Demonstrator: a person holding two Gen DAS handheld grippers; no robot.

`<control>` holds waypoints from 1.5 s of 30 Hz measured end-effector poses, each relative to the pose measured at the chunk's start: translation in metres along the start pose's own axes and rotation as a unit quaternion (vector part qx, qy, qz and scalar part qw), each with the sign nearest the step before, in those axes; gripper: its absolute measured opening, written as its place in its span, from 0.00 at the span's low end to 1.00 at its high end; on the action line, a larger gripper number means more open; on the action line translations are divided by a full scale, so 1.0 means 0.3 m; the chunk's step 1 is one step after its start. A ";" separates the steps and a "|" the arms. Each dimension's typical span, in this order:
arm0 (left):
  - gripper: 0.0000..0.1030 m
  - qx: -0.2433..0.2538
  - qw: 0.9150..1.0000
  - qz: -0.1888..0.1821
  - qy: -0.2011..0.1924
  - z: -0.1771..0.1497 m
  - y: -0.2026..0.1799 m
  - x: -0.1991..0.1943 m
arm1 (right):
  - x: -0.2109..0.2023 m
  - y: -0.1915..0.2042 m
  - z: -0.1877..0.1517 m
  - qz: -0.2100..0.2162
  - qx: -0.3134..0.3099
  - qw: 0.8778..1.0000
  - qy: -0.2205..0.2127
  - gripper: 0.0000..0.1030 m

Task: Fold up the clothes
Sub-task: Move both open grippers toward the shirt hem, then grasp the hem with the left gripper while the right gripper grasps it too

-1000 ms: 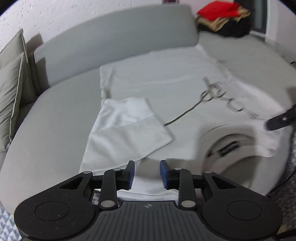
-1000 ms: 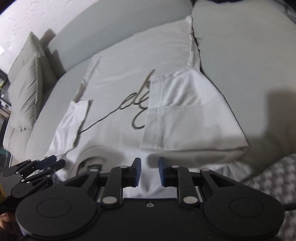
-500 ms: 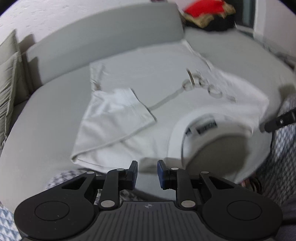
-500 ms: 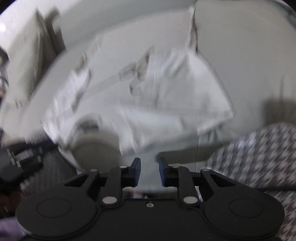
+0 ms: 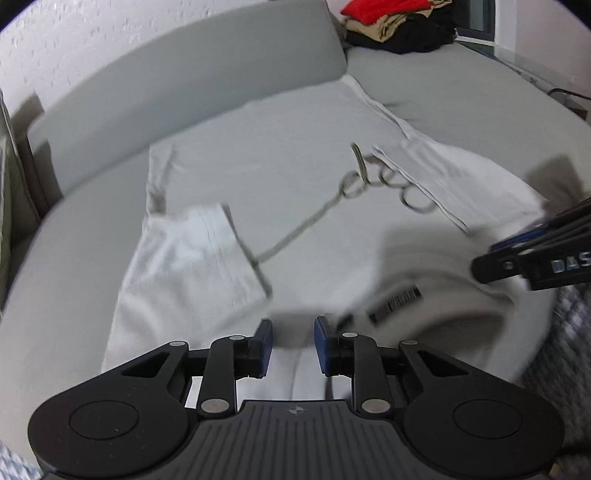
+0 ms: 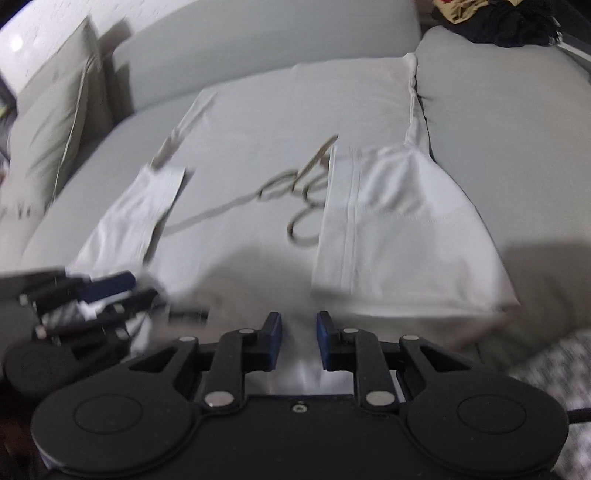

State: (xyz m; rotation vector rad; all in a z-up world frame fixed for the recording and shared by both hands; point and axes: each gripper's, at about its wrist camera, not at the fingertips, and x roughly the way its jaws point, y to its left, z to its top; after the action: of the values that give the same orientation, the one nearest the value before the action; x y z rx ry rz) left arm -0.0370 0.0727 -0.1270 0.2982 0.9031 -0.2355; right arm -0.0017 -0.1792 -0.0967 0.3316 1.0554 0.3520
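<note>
While the white shirt (image 5: 280, 177) lies flat on the grey sofa (image 5: 192, 85), sleeves folded inward, I see my left gripper (image 5: 292, 345) and right gripper (image 6: 299, 339) each slightly parted at its collar edge, cloth between the fingers; grip unclear.

Grey sofa (image 5: 192, 74), cushion (image 6: 55, 122), perhaps piled garments (image 5: 399, 22).

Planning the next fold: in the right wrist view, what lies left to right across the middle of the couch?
Grey cushion → folded left sleeve → script print on the white shirt → folded right sleeve → bare couch seat.
</note>
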 end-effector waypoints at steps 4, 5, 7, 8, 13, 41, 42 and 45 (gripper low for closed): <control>0.26 -0.056 0.998 0.002 -0.006 -0.020 0.104 -0.077 | -0.028 0.000 -0.010 0.005 0.014 1.000 0.006 0.30; 0.26 -0.071 0.997 0.009 -0.022 -0.005 0.137 -0.109 | -0.035 0.000 -0.013 0.006 0.018 1.000 0.008 0.37; 0.26 -0.101 0.993 0.025 -0.060 0.037 0.208 -0.181 | -0.065 0.009 0.001 0.014 0.022 1.000 -0.001 0.45; 0.27 -0.113 0.990 0.033 -0.080 0.064 0.246 -0.220 | -0.107 0.028 0.034 0.024 0.017 0.999 -0.023 0.52; 0.59 -0.149 0.975 0.070 -0.149 0.213 0.409 -0.343 | -0.279 0.092 0.203 0.047 -0.008 0.991 -0.123 0.82; 0.37 -0.320 0.945 -0.057 -0.047 0.686 0.999 0.847 | 0.603 -0.464 0.978 -0.069 0.148 0.979 -0.123 0.64; 0.37 -0.315 0.946 -0.054 -0.049 0.709 0.997 0.868 | 0.612 -0.469 0.986 -0.068 0.149 0.979 -0.125 0.63; 0.36 -0.290 0.954 -0.042 -0.059 0.778 0.976 0.912 | 0.639 -0.484 1.009 -0.064 0.151 0.978 -0.131 0.50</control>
State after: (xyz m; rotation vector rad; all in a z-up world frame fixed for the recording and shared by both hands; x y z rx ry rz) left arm 0.3925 0.2435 -0.1640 -0.2976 0.8279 -0.0567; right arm 0.3700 -0.2552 -0.1712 0.5635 0.8643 0.0265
